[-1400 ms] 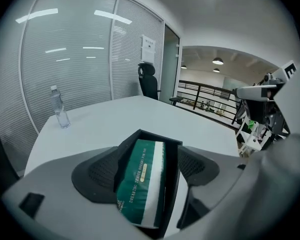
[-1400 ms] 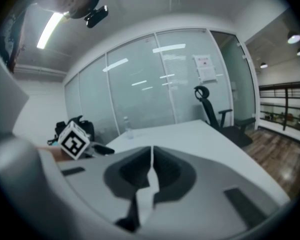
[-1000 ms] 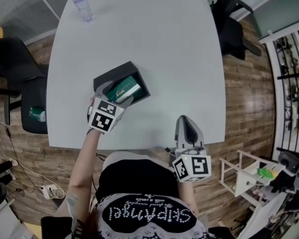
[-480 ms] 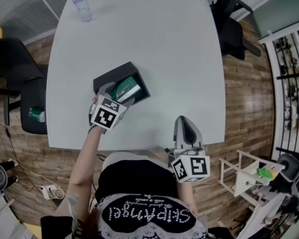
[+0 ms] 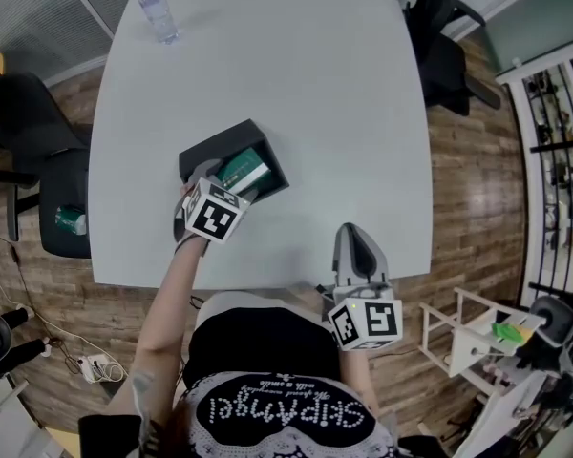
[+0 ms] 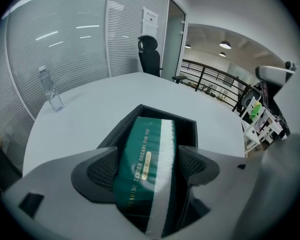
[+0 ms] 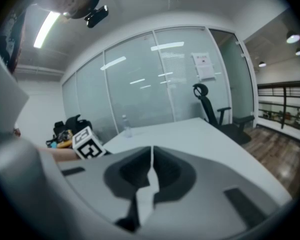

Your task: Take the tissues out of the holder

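1. The left gripper (image 6: 149, 170) clamps the green tissue pack (image 5: 245, 173), which lies in the open black holder (image 5: 202, 151) on the white table's (image 5: 296, 93) near-left part.
2. The right gripper (image 7: 151, 171), jaws together and empty, is at the table's near edge.

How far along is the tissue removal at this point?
Done: the left gripper is clamped on the tissue pack. In hand: the pack lies inside the holder, not yet lifted clear. Left: raising it out. The right gripper is shut and empty, by the near edge of the table.
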Demonstrator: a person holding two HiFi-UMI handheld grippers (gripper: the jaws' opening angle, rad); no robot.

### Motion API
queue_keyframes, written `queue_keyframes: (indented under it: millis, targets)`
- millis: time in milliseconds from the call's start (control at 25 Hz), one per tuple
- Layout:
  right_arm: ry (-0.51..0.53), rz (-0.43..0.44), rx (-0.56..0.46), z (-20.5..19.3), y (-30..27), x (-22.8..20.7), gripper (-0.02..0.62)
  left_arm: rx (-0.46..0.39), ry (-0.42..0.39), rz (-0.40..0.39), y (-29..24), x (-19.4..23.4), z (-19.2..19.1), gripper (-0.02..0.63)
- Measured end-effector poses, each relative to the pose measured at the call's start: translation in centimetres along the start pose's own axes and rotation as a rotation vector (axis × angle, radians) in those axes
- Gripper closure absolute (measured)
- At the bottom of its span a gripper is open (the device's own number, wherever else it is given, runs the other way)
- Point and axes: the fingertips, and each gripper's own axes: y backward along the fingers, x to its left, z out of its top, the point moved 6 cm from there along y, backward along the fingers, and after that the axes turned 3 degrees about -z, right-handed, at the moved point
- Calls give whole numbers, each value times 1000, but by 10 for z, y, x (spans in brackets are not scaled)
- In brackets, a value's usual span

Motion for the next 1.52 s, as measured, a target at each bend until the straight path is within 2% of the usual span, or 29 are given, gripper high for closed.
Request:
queue_keyframes:
  millis: [200,400,1520]
  targets:
    - [-1,7,2,0,-2,2,560,52,-12,35,-4,2,-2,229]
    - [0,21,4,-1,-5,4,560,115,18,-14,-9,1,-1,230]
    - [10,30,1,0,-6,20,560,116,-6,1,-11,2,-2,249]
